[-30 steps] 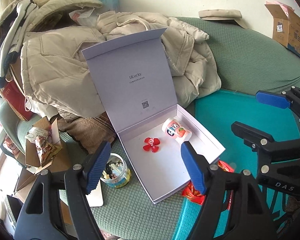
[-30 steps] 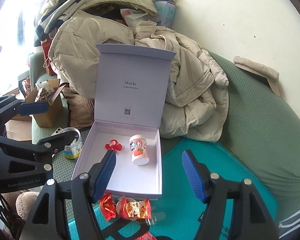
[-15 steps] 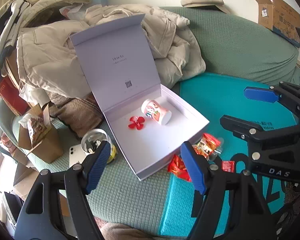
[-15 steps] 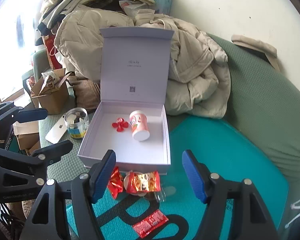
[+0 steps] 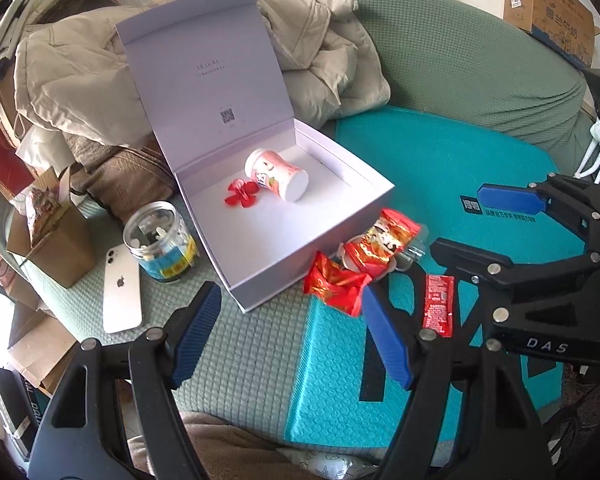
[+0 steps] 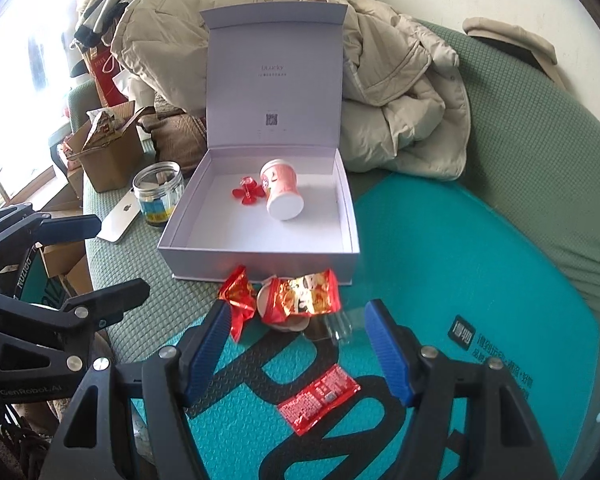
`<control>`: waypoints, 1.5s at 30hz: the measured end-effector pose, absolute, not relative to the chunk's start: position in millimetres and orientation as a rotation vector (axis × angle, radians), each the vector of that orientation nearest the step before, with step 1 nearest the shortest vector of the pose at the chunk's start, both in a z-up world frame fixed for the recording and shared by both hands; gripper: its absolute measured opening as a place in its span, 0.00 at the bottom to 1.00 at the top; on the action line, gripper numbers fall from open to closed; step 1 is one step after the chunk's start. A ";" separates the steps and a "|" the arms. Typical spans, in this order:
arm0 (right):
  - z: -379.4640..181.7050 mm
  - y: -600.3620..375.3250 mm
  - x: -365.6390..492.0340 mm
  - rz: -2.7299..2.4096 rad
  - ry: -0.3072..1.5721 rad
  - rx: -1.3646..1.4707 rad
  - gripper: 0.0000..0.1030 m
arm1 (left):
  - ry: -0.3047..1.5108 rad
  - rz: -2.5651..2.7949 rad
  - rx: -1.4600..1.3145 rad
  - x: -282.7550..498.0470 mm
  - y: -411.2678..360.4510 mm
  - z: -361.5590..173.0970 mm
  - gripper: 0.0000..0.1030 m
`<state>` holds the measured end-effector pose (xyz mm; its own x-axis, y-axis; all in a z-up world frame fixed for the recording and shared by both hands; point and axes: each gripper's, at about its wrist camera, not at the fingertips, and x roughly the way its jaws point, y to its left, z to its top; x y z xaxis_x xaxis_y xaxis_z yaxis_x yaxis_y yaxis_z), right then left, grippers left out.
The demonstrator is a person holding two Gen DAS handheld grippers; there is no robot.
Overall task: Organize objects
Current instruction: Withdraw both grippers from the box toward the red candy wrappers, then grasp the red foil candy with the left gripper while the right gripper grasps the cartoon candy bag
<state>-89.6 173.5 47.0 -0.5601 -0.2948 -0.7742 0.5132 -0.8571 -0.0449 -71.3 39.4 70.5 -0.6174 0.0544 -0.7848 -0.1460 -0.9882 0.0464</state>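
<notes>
Item 1: lavender gift box (image 6: 260, 236), lid propped upright against a heap of beige padded jackets (image 6: 404, 92), tray facing up so it serves as the collecting bin. Contents: 1 small pink-and-white yoghurt-type bottle (image 6: 281, 190) lying on its side, 1 red flower-shaped clip (image 6: 247, 195) touching it on its left.

Item 2: loose goods still outside, on the teal foam mat (image 6: 460, 264) just in front of the box wall: 2 crinkled red-and-gold snack wrappers (image 6: 304, 294), one resting on a shallow pale cup, plus 1 clear plastic scrap. Nearer the camera, apart from these, 1 flat red sachet (image 6: 320, 398).

Item 3: beside the box on the green sofa cover (image 5: 240, 360): 1 open glass jar (image 5: 160, 240) of small parts and 1 white phone (image 5: 122, 286), face down.

Item 4: left tongs (image 5: 288, 336), spread, nothing between them, hanging over the sofa cover near the box corner. Right tongs (image 6: 296, 348), spread, empty, angled down with the wrappers and sachet framed between the fingers; judged to be lining up a pick for the box.
</notes>
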 end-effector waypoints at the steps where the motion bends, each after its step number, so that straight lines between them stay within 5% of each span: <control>1: 44.3 173.6 -89.0 -2.403 0.375 1.125 0.68 | 0.154 2.715 -1.313 -69.8 40.6 67.9 0.70; 17: -7.8 181.4 -103.4 -2.350 0.344 1.287 0.68 | 0.084 2.602 -1.448 -77.7 48.2 12.9 0.70; 31: -29.0 203.0 -128.2 -2.375 0.117 1.320 0.68 | -0.153 2.490 -1.523 -101.5 40.2 -27.8 0.70; 45: -43.9 189.7 -174.6 -2.289 -0.025 1.328 0.62 | -0.155 2.475 -1.510 -137.1 54.6 -42.6 0.70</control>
